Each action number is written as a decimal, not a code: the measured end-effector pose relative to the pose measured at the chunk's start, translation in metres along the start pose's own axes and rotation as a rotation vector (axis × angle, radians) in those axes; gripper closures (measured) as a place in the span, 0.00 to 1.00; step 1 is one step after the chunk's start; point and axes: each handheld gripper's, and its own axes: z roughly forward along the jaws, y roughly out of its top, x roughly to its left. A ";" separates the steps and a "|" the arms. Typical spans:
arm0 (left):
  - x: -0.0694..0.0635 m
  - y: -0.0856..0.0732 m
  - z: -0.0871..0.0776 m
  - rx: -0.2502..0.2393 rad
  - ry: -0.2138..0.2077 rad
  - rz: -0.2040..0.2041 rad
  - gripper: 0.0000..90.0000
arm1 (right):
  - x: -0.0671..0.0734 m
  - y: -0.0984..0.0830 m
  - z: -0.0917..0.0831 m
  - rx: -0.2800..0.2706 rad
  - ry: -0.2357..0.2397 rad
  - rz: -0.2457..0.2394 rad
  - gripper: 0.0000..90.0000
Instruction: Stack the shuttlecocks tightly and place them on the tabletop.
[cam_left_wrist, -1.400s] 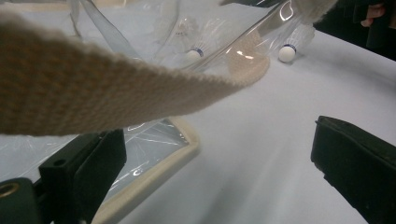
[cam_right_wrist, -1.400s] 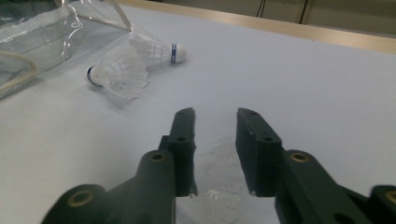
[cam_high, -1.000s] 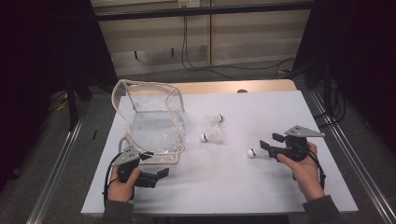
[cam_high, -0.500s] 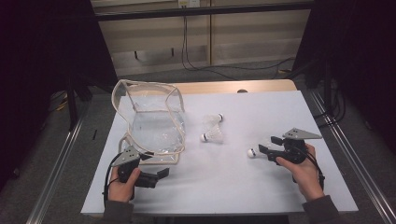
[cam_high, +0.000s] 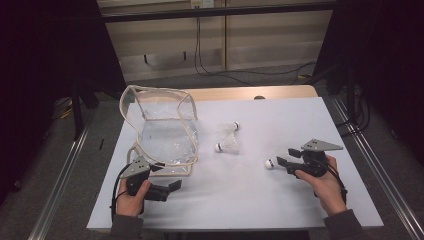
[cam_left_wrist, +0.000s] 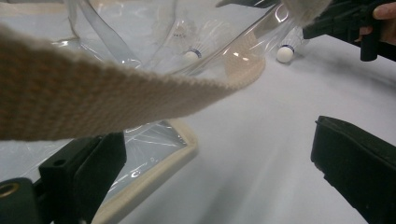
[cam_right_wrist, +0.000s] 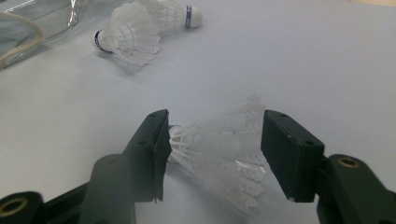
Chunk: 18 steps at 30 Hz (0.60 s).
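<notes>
A white shuttlecock lies on the white table between the jaws of my right gripper. Those jaws have just been closing, and both pads now touch its feather skirt. In the high view the cork pokes out to the left of the right gripper. Two more shuttlecocks lie mid-table. A clear plastic bag with beige trim stands at the left. My left gripper rests open just in front of it, nothing between its jaws; a beige strap crosses that gripper's view.
The table's wooden back edge lies beyond the white sheet. Metal rails run along both sides of the table. Bare white surface stretches between the two hands and at the far right.
My right gripper's jaws have narrowed around the shuttlecock's skirt. Both hands and the bag stay where they were.
</notes>
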 end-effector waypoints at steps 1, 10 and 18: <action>0.000 0.000 0.000 -0.002 0.000 0.000 0.04 | 0.000 0.000 0.000 -0.003 0.000 0.000 0.48; 0.000 0.000 0.000 -0.007 0.003 -0.005 0.04 | 0.001 0.000 -0.001 0.002 0.009 -0.002 0.57; 0.000 0.000 -0.001 -0.008 0.008 -0.004 0.04 | 0.000 -0.001 -0.002 0.000 0.023 -0.007 0.68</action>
